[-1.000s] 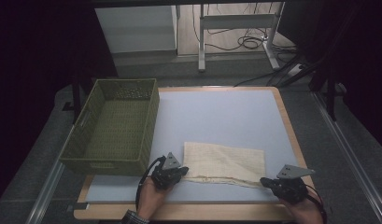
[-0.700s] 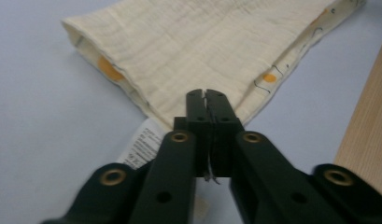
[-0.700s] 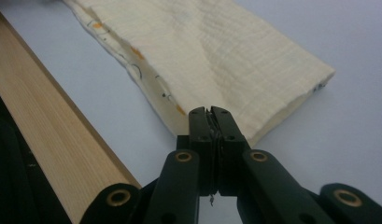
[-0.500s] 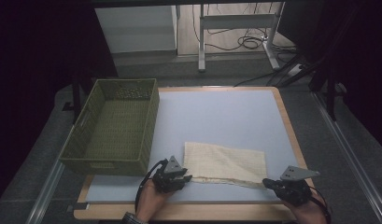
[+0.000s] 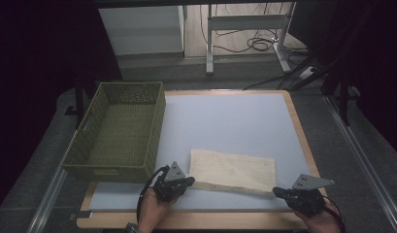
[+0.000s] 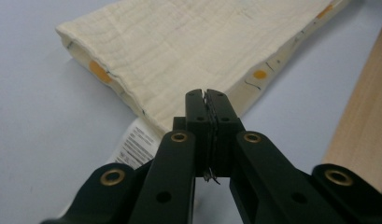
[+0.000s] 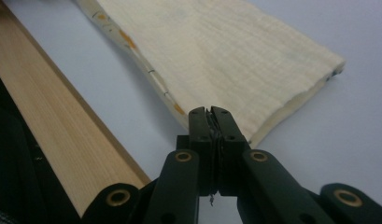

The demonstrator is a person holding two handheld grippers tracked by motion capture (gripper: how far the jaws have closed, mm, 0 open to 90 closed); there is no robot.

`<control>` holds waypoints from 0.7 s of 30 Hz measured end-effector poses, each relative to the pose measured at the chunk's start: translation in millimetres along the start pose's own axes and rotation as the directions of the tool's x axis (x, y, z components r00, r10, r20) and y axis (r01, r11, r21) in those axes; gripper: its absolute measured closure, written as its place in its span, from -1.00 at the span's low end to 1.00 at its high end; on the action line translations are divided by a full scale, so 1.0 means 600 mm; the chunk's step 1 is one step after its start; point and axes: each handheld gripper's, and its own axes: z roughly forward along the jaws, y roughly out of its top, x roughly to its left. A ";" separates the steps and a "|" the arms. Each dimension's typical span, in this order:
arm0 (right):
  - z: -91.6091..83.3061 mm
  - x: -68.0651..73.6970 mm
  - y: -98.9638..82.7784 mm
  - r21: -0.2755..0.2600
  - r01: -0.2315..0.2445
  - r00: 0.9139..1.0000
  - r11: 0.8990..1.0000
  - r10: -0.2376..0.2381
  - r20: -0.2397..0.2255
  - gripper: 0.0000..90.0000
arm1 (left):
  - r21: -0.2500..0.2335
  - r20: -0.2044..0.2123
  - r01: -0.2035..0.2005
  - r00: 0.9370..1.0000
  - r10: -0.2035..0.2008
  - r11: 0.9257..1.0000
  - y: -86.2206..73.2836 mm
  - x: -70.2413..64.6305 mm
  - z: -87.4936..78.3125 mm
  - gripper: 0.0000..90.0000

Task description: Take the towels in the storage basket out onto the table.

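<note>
Pinching the 2 near corners of the folded cloth (image 5: pixel 232 171), which lies flat on the bench (image 5: pixel 235 121) right of the basket (image 5: pixel 118 131). Left gripper (image 5: pixel 186 181) and right gripper (image 5: pixel 278 192), jaws clenched on fabric, drawn slightly toward the near edge since 1 s ago, cloth following. Probably dragging or about to lift for another fold.

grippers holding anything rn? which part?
Each appears shut on a near corner of the folded cream cloth: left gripper on its near-left corner, right gripper on its near-right corner.
</note>
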 end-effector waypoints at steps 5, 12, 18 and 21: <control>0.003 -0.011 -0.012 0.001 -0.050 0.998 0.999 0.050 -0.033 0.72 | 0.032 0.008 0.021 1.000 -0.022 0.999 -0.010 0.006 0.009 0.31; -0.008 -0.043 0.017 -0.042 -0.072 0.997 0.997 0.073 0.032 0.61 | -0.055 -0.026 0.130 0.991 -0.131 0.990 0.033 0.050 0.003 0.21; 0.054 -0.104 0.061 -0.043 -0.102 0.987 0.994 0.107 0.122 0.61 | -0.044 -0.142 0.129 0.981 -0.135 0.991 0.088 0.088 0.050 0.31; 0.077 -0.127 0.069 -0.042 -0.139 0.981 0.989 0.143 0.131 0.57 | -0.025 -0.188 0.133 0.973 -0.135 0.991 0.100 0.107 0.070 0.27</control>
